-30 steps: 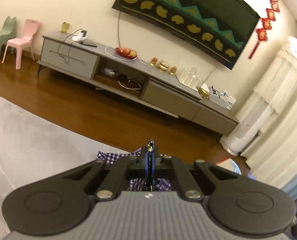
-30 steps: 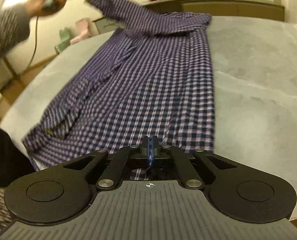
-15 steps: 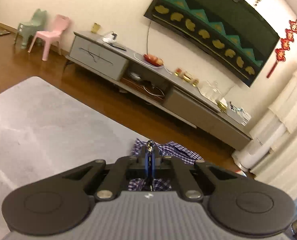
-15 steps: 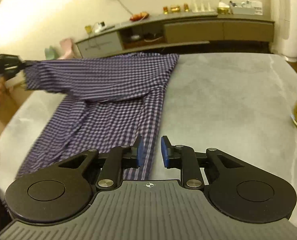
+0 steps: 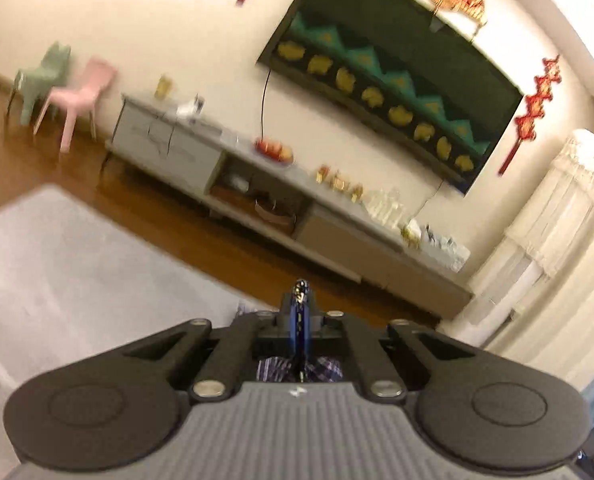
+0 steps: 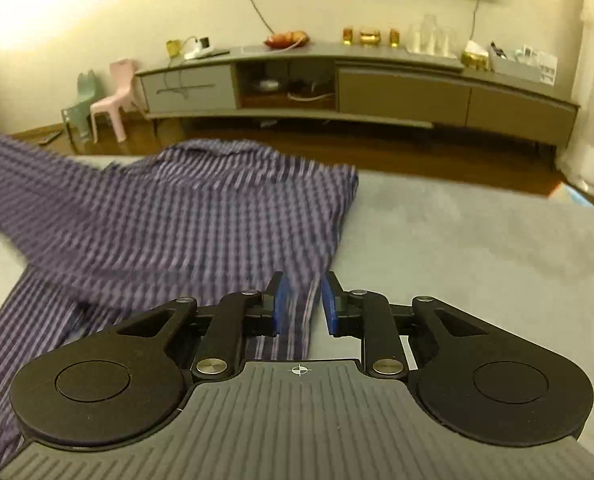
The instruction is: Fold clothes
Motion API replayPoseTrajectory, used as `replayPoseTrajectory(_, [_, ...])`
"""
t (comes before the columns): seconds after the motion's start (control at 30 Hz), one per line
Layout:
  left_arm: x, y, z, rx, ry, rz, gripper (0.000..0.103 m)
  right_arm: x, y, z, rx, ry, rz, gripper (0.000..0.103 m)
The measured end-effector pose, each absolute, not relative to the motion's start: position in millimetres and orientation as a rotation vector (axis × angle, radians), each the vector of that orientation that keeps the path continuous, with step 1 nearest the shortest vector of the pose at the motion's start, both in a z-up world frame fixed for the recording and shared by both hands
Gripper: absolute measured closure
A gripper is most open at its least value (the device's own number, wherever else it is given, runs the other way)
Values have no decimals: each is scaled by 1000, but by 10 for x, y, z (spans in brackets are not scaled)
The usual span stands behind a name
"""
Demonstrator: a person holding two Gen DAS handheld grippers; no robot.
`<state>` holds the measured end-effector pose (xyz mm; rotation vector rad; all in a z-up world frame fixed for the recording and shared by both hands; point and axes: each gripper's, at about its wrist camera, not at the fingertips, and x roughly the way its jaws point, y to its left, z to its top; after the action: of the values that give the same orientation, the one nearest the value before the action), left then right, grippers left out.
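Note:
A purple checked shirt (image 6: 185,220) lies spread over the left half of the grey table (image 6: 457,248) in the right wrist view, one part of it lifted and stretched off toward the left edge. My right gripper (image 6: 301,300) stands open just above the shirt's near right edge, nothing between its blue pads. In the left wrist view my left gripper (image 5: 299,320) is shut on a fold of the same shirt (image 5: 281,370), which shows only as a checked patch below the fingers. The grey table (image 5: 57,272) lies to its left.
A long grey TV cabinet (image 6: 377,80) runs along the far wall across a wooden floor (image 5: 177,216). Small pink (image 6: 115,96) and green chairs (image 6: 81,104) stand at its left end. A white curtain (image 5: 557,220) hangs at the right. The table's right half is bare.
My right gripper let go of the shirt's hem and opened, then rose and tilted up. My left gripper, still shut on the shirt, carried its part out to the left.

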<state>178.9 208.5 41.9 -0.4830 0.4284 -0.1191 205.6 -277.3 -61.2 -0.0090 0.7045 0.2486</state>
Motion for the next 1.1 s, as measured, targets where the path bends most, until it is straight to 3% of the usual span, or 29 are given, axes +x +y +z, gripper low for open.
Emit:
replayPoseTrajectory(0.27, [2011, 1908, 434, -368, 483, -130, 99, 3208, -2414, -971, -69, 746, 220, 89])
replayPoseTrajectory(0.4, [1926, 2069, 456, -393, 429, -51, 99, 3499, -2589, -1119, 94, 763, 249, 89])
replayPoseTrajectory(0.57, [1990, 2087, 328, -377, 481, -59, 99, 3467, -2834, -911, 283, 630, 266, 89])
replayPoseTrajectory(1.03, [1966, 2247, 143, -413, 511, -20, 99, 3479, -2598, -1221, 21, 693, 246, 89])
replayPoseTrajectory(1.1, [2010, 2205, 103, -399, 542, -64, 99, 3520, -2494, -1245, -69, 671, 226, 94])
